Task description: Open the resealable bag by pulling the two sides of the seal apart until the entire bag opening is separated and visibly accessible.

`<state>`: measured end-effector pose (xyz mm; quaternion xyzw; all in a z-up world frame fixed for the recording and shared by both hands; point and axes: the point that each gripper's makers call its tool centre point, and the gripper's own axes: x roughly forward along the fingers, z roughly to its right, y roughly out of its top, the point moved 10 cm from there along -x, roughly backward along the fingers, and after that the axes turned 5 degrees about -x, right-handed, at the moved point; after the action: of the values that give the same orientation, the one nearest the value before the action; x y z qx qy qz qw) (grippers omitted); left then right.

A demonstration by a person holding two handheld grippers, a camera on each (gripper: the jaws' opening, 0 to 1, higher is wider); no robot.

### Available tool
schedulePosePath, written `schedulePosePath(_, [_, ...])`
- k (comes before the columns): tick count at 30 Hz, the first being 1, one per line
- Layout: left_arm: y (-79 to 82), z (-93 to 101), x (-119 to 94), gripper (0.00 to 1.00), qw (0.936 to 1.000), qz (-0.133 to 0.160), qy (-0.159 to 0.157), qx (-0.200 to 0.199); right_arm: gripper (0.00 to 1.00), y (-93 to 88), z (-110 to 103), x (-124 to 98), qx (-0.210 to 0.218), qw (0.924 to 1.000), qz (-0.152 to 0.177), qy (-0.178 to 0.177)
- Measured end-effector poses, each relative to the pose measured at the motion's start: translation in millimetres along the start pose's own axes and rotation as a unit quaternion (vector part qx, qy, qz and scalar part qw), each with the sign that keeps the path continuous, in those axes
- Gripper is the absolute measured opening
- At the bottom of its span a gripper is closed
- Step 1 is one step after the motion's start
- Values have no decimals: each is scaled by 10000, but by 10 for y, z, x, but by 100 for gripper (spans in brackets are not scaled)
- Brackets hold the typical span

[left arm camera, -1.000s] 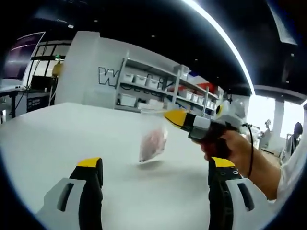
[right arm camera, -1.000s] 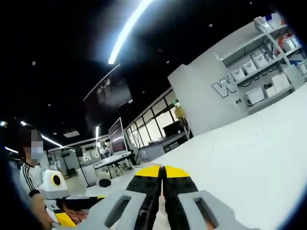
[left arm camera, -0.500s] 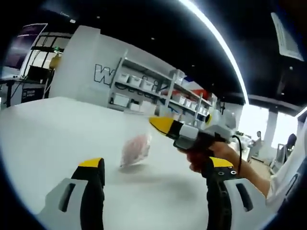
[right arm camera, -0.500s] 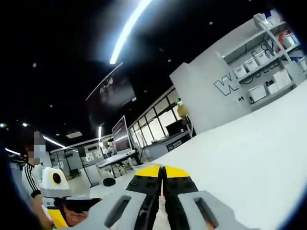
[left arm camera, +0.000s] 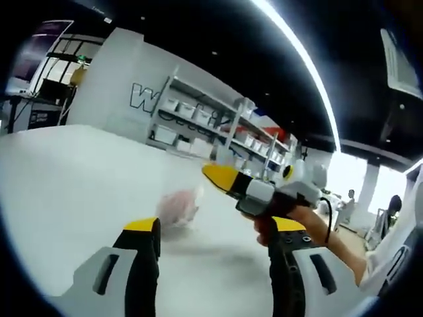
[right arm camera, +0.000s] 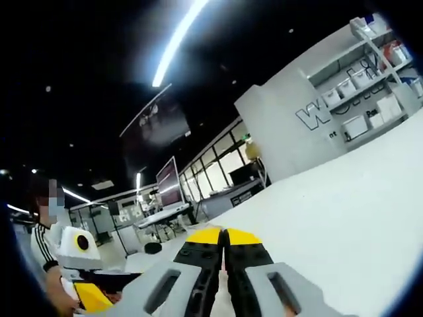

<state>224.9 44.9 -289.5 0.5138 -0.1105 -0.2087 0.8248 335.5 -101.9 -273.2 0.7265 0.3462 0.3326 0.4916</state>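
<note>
Two tools are working: the right tool point(left arm camera: 221, 179) is pinching the limp, light bag point(left arm camera: 178, 206) by its top seal edge; the left tool point(left arm camera: 215, 232) is gaping apart.

Grey grippers, yellow-tipped black fingers point(left arm camera: 143, 232), seemingly white sleeve point(left arm camera: 390, 261)

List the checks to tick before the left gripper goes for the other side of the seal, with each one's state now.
1. Right gripper jaws shut: ok.
2. It holds the resealable bag by the top edge: cannot tell, blurred.
3. Left gripper jaws open: ok.
4. Bag hangs ahead of the left jaws: ok.
5. Seal already parted: cannot tell.
6. White table free of other items near the bag: ok.
</note>
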Motion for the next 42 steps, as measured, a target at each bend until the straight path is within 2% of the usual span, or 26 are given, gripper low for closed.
schedulePosePath(9, [13, -7, -6, 55, 9993, 118, -91, -357, 0, -73, -142, -82, -379, 9991, -189, 57])
schedulePosePath(12, [22, -31, -15, 48, 9981, 203, -96, -576, 0, -69, -186, -110, -643, 9975, -273, 72])
schedulePosePath(16, [32, -73, -37, 33, 9950, 347, -91, -931, 0, -76, -265, -146, -1078, 9933, -408, 103])
schedulePosePath(19, [40, -102, -52, 29, 9921, 478, -96, -1160, 0, -93, -316, -156, -1232, 9912, -468, 148])
schedulePosePath(24, [30, -140, -62, 26, 9881, 580, -108, -1422, 0, -127, -364, -184, -1379, 9889, -525, 175])
schedulePosePath(30, [-8, -183, -49, 22, 9796, 741, -156, -1859, 0, -191, -459, -241, -1800, 9814, -628, 242])
schedulePosePath(38, [-46, -212, -46, 16, 9736, 805, -109, -2132, 0, -246, -492, -262, -1808, 9802, -721, 354])
schedulePosePath(42, [-54, -218, -50, 15, 9730, 779, -83, -2172, 0, -258, -495, -266, -1770, 9809, -723, 364])
